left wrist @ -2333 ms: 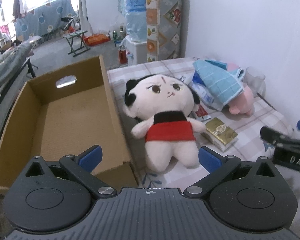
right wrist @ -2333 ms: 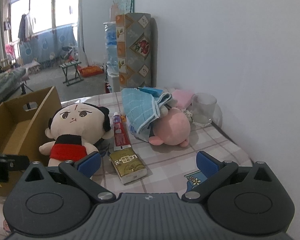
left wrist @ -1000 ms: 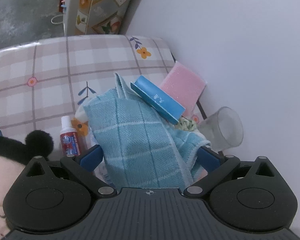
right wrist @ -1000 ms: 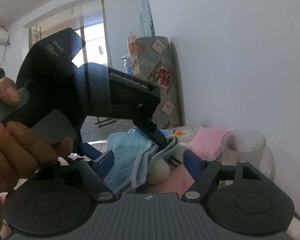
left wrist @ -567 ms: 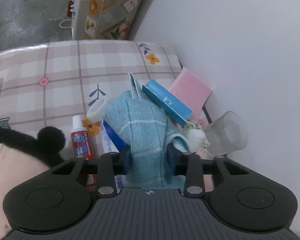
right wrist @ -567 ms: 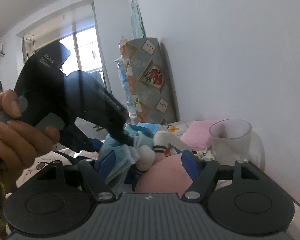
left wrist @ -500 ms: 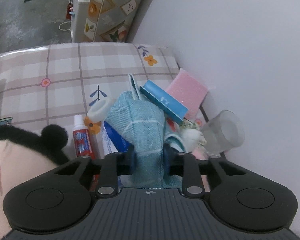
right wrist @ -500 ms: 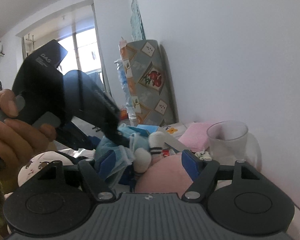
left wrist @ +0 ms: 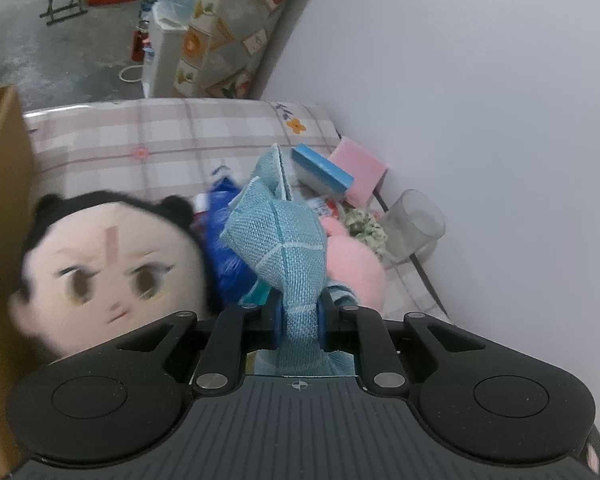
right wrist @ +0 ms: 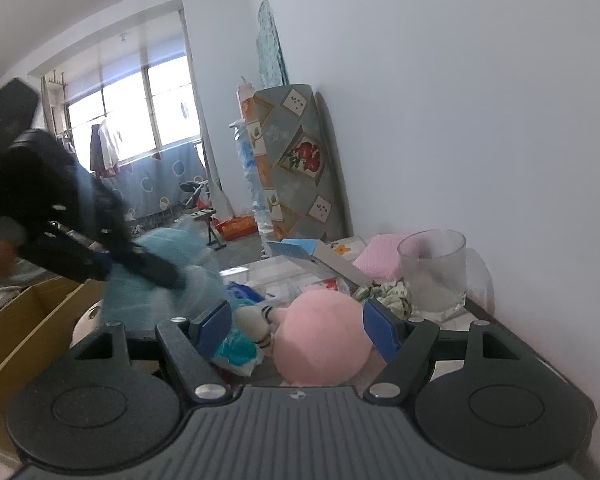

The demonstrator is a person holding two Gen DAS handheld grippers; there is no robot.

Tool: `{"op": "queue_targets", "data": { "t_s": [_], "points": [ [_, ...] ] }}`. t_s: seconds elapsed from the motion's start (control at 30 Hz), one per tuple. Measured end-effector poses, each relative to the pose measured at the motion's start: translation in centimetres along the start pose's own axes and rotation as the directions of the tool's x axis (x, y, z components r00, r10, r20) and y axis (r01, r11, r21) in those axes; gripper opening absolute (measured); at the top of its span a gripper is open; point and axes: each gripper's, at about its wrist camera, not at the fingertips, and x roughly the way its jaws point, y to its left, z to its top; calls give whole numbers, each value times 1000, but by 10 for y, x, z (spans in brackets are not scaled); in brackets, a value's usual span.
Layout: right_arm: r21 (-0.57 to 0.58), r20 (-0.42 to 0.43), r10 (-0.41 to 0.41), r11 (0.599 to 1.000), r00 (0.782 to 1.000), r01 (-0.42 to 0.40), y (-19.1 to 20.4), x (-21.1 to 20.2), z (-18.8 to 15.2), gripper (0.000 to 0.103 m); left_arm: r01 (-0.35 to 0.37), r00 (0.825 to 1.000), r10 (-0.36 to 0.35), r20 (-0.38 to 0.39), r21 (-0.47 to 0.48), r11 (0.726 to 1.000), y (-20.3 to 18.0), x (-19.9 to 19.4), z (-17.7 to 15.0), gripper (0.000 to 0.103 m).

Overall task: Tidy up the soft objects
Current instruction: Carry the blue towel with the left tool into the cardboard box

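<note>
My left gripper (left wrist: 299, 322) is shut on a light blue checked towel (left wrist: 286, 248), which hangs lifted above the table. In the right wrist view the same towel (right wrist: 156, 280) dangles blurred from the left gripper at the left. Below it lies a plush doll (left wrist: 108, 268) with black hair and a pale face, beside the cardboard box (left wrist: 0, 216). A round pink plush toy (right wrist: 320, 340) lies between the fingers of my right gripper (right wrist: 298, 330), which stands open around it without pressing. The same pink plush (left wrist: 354, 268) shows right of the towel.
A clear glass (right wrist: 434, 272) stands by the white wall at the right, with a pink sponge (right wrist: 382, 258) and a blue-and-white carton (right wrist: 300, 250) behind. A blue packet (left wrist: 230, 256) and a floral scrunchie (left wrist: 364, 226) lie on the checked tablecloth (left wrist: 172, 140). The open cardboard box (right wrist: 24, 320) sits left.
The left gripper shut on the blue towel and lifted it back and leftward off the pile, uncovering the pink plush. The right gripper edged closer to the pink plush.
</note>
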Motion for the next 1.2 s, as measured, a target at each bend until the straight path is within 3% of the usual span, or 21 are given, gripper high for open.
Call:
{"op": "queue_targets", "data": {
  "t_s": [0.13,0.23,0.4,0.63,0.73,0.8,0.9,1.0,1.1,1.2],
  "points": [
    [2,-20,28,1000,999,-28,6,-4,-3,65,-40,999,39,38,7,999,17,-34,-13,14],
    [1,-39,47,999,998,-47,11,-1,-6,65,-122,990,121,68,9,992,32,-50,-19,14],
    [0,-63,73,997,995,-73,19,3,-11,65,-291,952,284,114,51,955,49,-59,-29,14],
    [-18,-82,121,992,989,-123,40,10,-13,65,-298,952,293,87,51,953,62,-33,-34,14],
    [-32,-79,121,992,990,-124,46,8,-13,65,-282,953,276,122,33,959,66,-51,-38,14],
    [-35,-84,118,992,989,-121,48,8,-14,65,-291,945,284,165,23,956,71,-71,-39,14],
    [-30,-96,123,992,988,-126,52,10,-13,65,-326,918,318,237,-4,945,83,-104,-32,14],
    [-28,-91,144,989,985,-147,59,11,-10,65,-400,872,395,290,-46,915,103,-134,-16,14],
    [-32,-83,161,986,983,-164,69,17,-8,65,-500,815,502,289,-87,862,134,-146,4,14],
    [-27,-80,174,984,981,-177,80,24,-6,65,-620,748,623,231,-94,779,176,-130,28,14]
  ]
}}
